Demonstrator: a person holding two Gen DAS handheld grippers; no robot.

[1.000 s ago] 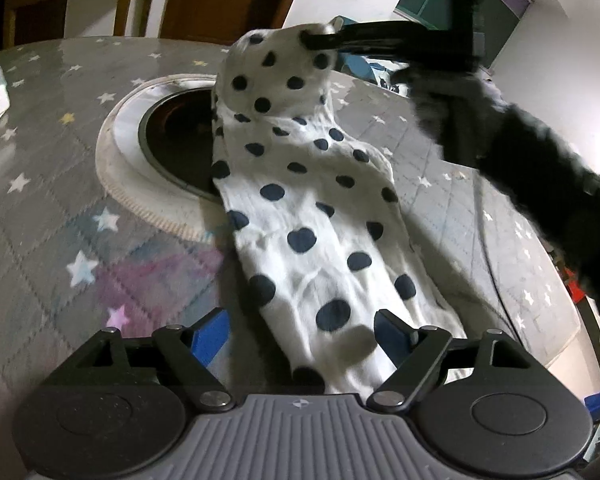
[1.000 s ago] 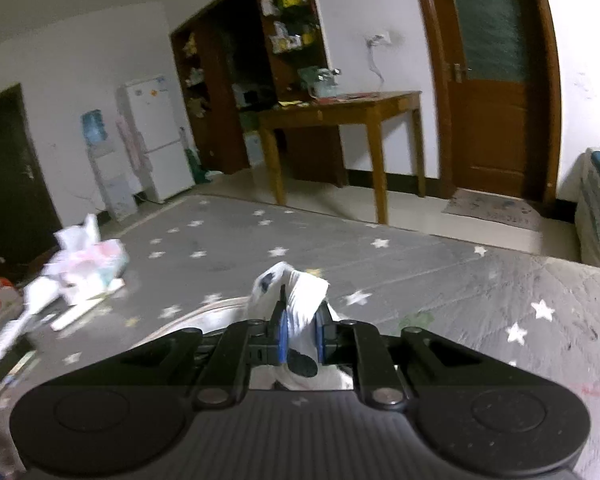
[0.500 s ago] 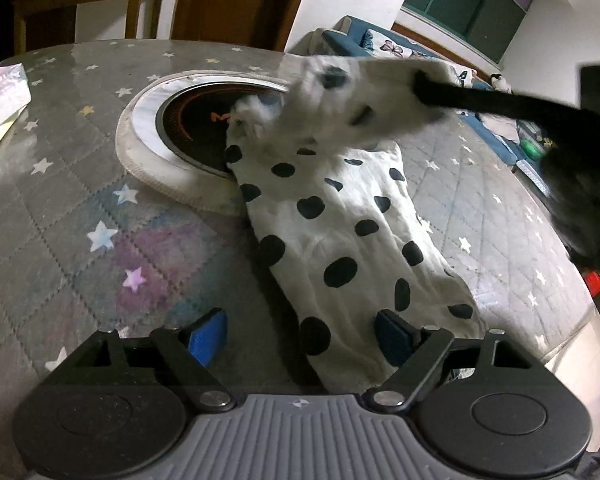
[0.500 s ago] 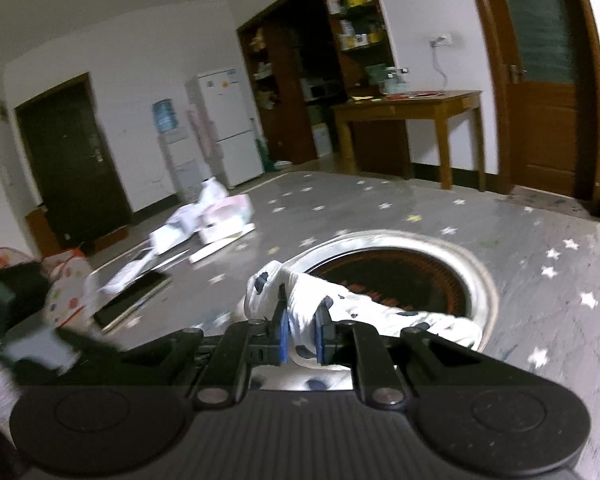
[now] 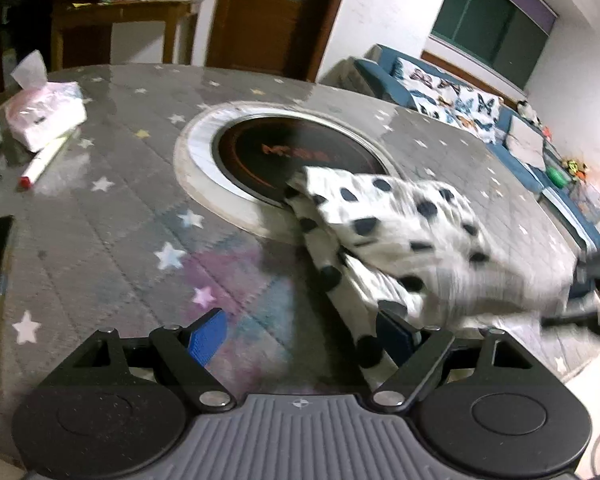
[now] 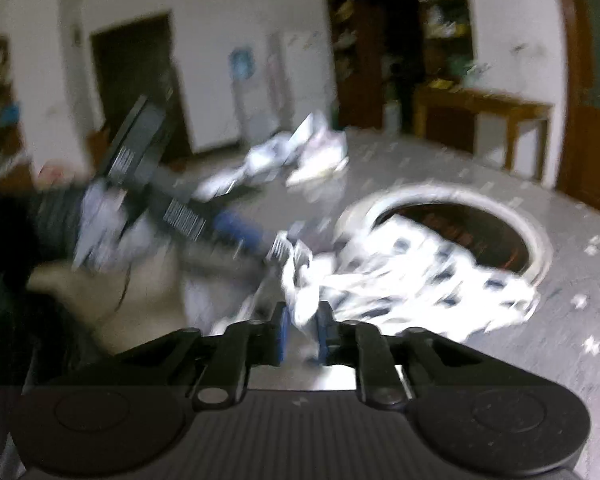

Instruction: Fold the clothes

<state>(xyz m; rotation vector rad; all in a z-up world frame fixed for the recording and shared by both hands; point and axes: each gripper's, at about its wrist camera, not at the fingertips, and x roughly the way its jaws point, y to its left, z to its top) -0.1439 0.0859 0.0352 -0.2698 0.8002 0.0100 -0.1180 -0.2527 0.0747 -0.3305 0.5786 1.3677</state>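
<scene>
The polka-dot garment [image 5: 396,232] lies on the star-patterned table [image 5: 100,216], doubled over on itself, its far end lapping the rim of the round cooker recess [image 5: 292,152] set into the table and its near end reaching the table edge. The top layer hangs raised and blurred toward the right tool [image 6: 302,330], which has a bunch of the cloth between its narrow jaws; those jaws have just been opening, so this looks like the end of a fold being let go, though blur hides whether the pads press. The left tool [image 5: 300,332] is spread wide and grips nothing, its right pad against the garment's near end, probably to steady it. The recess holds nothing but the overlapping cloth. A tissue pack [image 5: 44,116] and a marker [image 5: 40,164] lie well apart.
</scene>
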